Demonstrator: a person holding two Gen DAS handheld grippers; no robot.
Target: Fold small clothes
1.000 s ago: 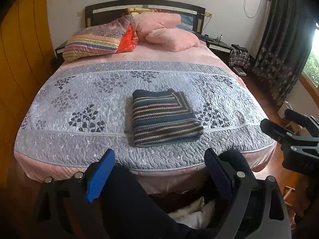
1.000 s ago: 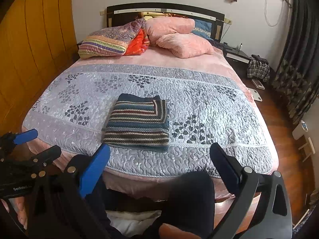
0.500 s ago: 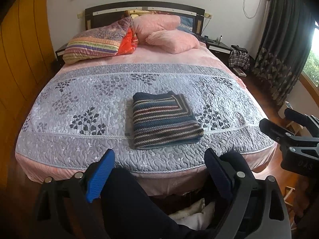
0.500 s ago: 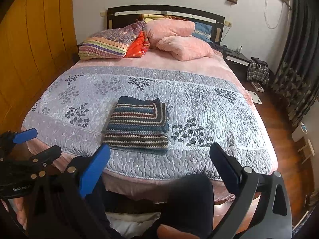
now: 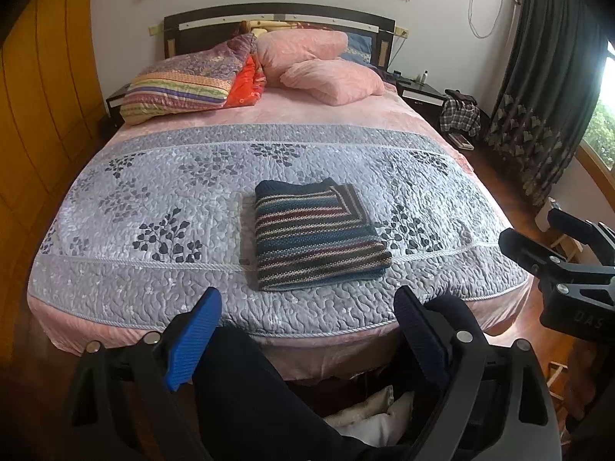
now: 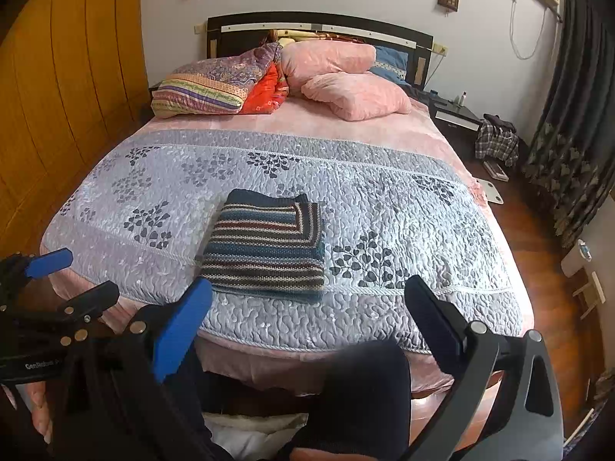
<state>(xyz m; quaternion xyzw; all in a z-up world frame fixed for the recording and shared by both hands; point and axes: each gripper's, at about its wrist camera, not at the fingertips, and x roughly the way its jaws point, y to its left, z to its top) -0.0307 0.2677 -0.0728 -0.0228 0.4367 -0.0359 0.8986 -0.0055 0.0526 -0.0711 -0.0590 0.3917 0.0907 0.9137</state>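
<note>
A: What do we see of the task's thing?

B: We see the striped sweater, folded into a neat rectangle, lying flat on the grey quilted bedspread near the foot of the bed, roughly midway across it. Nothing touches it.

A: And our two tools?

B: The left gripper is held off the foot of the bed with its jaws spread wide and nothing between them. The right gripper is likewise gaping and empty, short of the sweater. Each shows in the other's view at the margin: the right gripper at the far right edge of the left view, the left gripper at the far left edge of the right view.

A: What differs from the frames of one second ago?

B: Very little. In both views the sweater sits slightly lower in the frame and the bed's near edge slightly farther from the fingers; we read this as both cameras having drawn back and tipped a little. The sweater's fold and its place on the bedspread are unchanged, and both sets of jaws keep the same wide spread.

A: Other fixed features?

B: Pink pillows and a striped patterned pillow rest at the headboard; dark trouser legs show below the fingers.
</note>
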